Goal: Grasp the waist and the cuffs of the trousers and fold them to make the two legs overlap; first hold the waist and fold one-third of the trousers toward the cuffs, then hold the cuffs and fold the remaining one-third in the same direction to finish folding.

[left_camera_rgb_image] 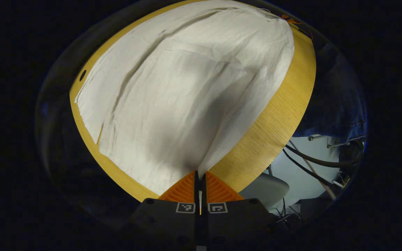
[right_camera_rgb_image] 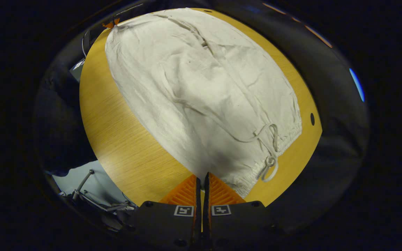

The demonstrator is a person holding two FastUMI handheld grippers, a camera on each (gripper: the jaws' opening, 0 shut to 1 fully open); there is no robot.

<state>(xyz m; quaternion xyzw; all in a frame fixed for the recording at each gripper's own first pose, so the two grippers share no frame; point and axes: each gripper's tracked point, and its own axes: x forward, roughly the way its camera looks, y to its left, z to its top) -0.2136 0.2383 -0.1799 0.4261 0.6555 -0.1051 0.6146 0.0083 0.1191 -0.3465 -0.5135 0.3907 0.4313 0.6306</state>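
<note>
Off-white trousers (left_camera_rgb_image: pixel 187 90) lie spread over a round wooden table (left_camera_rgb_image: pixel 277 118). In the left gripper view the cuff end is nearest, and my left gripper (left_camera_rgb_image: pixel 200 174) is shut on a raised ridge of the trousers' near edge. The right gripper view shows the elastic waist (right_camera_rgb_image: pixel 257 174) with its knotted drawstring (right_camera_rgb_image: pixel 270 160) closest. There my right gripper (right_camera_rgb_image: pixel 202 177) is shut on the trousers' edge by the waist corner, just over the table (right_camera_rgb_image: pixel 124 139). The fabric rises slightly toward both pairs of fingers. The two legs lie side by side, with a long crease between them.
A small dark hole (left_camera_rgb_image: pixel 82 75) sits near the table rim, also seen beside the waist (right_camera_rgb_image: pixel 312 119). Past the table edge are a grey seat (left_camera_rgb_image: pixel 267 188), cables (left_camera_rgb_image: pixel 312 164) on a pale floor, and a person's dark clothing (left_camera_rgb_image: pixel 337 101).
</note>
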